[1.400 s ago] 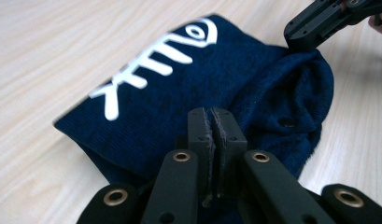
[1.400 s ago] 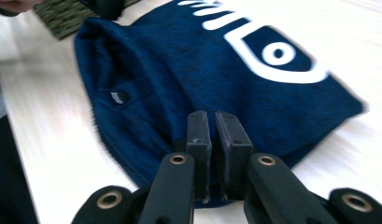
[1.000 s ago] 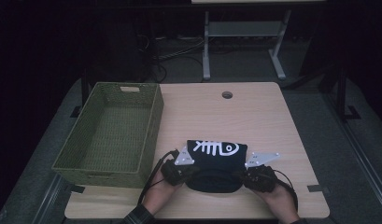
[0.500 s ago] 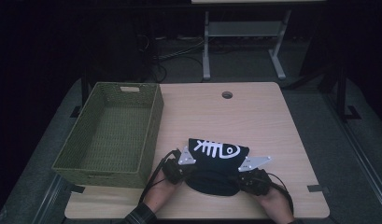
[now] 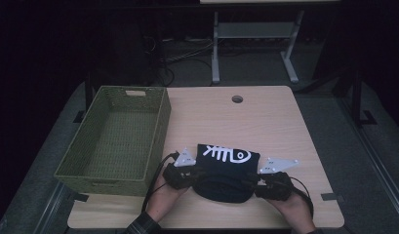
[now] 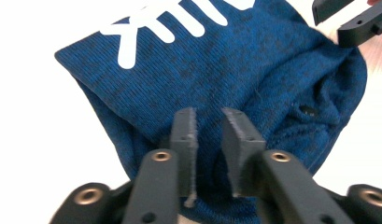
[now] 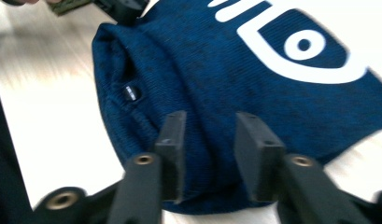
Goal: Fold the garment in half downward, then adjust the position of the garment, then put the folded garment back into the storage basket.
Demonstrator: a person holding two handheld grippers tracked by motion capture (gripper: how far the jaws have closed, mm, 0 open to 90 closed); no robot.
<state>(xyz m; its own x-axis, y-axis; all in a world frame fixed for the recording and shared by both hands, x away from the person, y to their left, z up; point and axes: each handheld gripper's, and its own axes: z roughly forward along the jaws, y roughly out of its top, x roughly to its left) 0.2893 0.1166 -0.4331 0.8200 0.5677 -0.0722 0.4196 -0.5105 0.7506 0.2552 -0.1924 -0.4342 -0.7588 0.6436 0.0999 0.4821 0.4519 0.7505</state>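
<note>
Both grippers sit at the near edge of the wooden table (image 5: 280,122), one at each end of a folded dark blue garment (image 5: 225,171) with a white fish-skeleton print (image 5: 223,154). In the high view the left gripper (image 5: 194,176) lies against the garment's left end and the right gripper (image 5: 253,185) against its right end, each held in one of the person's hands, which come in from the bottom of that view. The left gripper view shows its two black jaws a little apart, with a narrow gap between the pads (image 6: 184,135); the jaws have just been opening, and the blue knit lies under and beyond them without being pinched. The right gripper view shows the same on that side: the jaws stand somewhat wider apart, have just been opening too, and hover over the folded edge of the cloth (image 7: 226,93) with no fabric clamped between the pads (image 7: 256,140). The garment rests flat on the table, its printed face up and toward the far side, its rounded folded edge toward the person. A small dark tag (image 7: 129,91) shows on the fold in the right gripper view. To the left of the garment, and just beside the left gripper, stands a green woven basket (image 5: 158,126) whose inside holds nothing visible. A round hole (image 5: 237,99) sits in the tabletop near its far edge.
</note>
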